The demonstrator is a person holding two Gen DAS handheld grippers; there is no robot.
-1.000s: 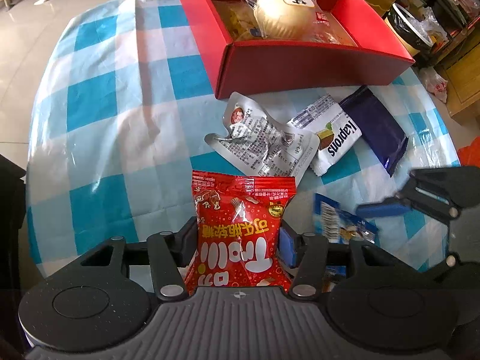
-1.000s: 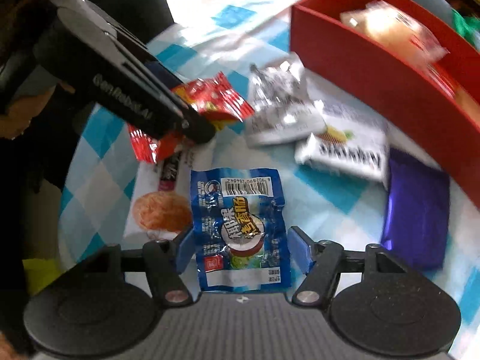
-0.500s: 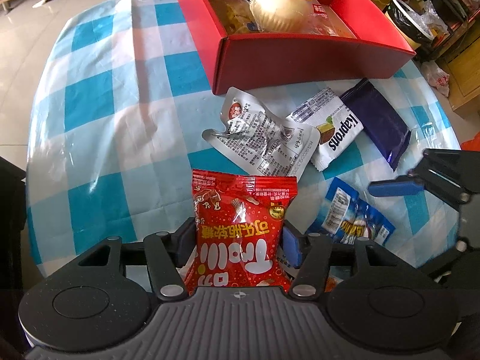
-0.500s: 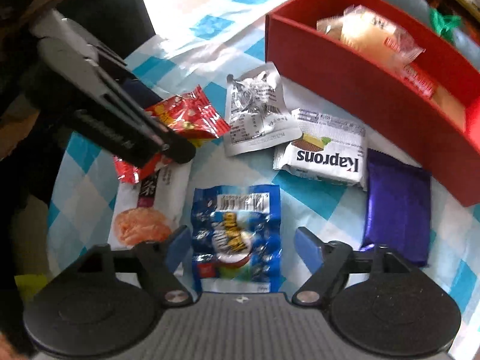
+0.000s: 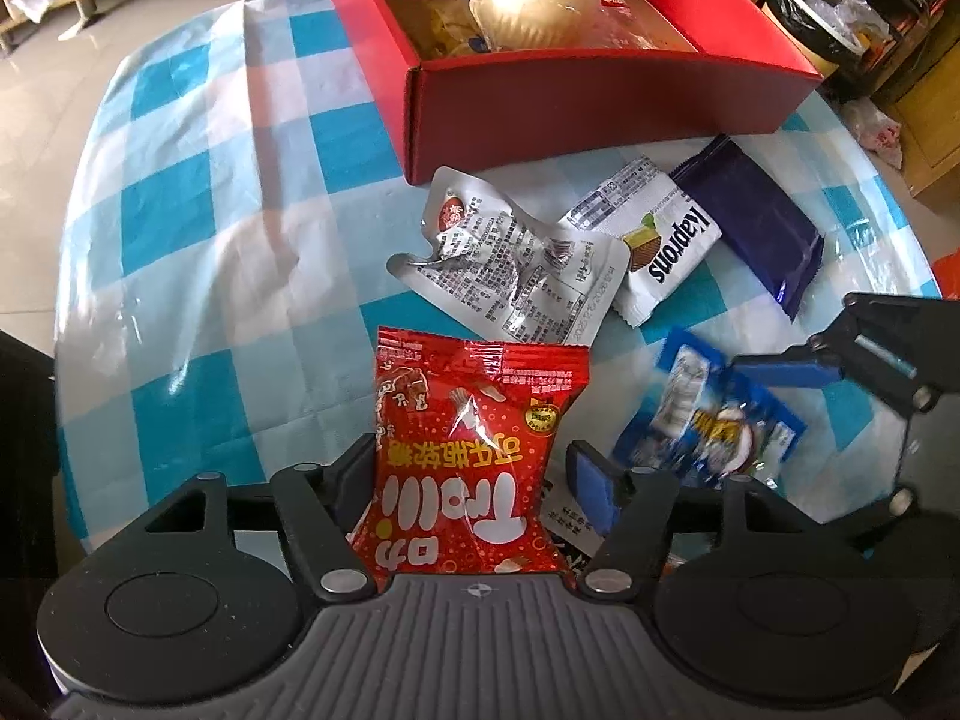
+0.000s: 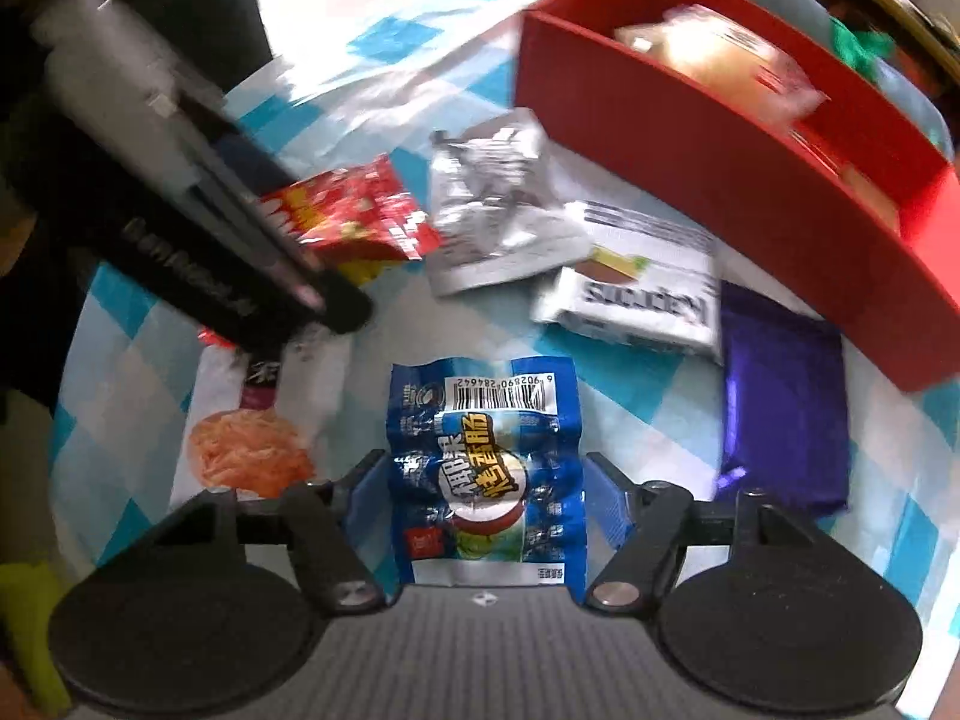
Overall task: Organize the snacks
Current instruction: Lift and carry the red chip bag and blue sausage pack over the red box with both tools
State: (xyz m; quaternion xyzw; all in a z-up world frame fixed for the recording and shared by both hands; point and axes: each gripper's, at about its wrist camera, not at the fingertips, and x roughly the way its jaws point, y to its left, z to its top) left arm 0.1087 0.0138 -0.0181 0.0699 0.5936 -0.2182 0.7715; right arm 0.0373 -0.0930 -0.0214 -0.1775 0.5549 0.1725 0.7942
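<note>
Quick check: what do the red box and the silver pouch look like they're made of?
Red box: likely matte cardboard, given its flat folded walls and lack of glare. Silver pouch: probably metallised plastic film or foil, being crinkled, shiny and printed with text.

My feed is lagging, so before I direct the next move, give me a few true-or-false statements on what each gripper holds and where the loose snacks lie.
1. The left gripper holds a red candy bag. True.
2. The right gripper holds the purple packet. False: it holds a blue sausage pack; the purple packet lies on the checked tablecloth.
3. The red box is empty. False: a wrapped bun and other snacks are in it.
4. The silver pouch lies on the cloth outside the box. True.
5. The white Kaprons wafer pack sits inside the box. False: it lies on the cloth between the silver pouch and the purple packet.
</note>
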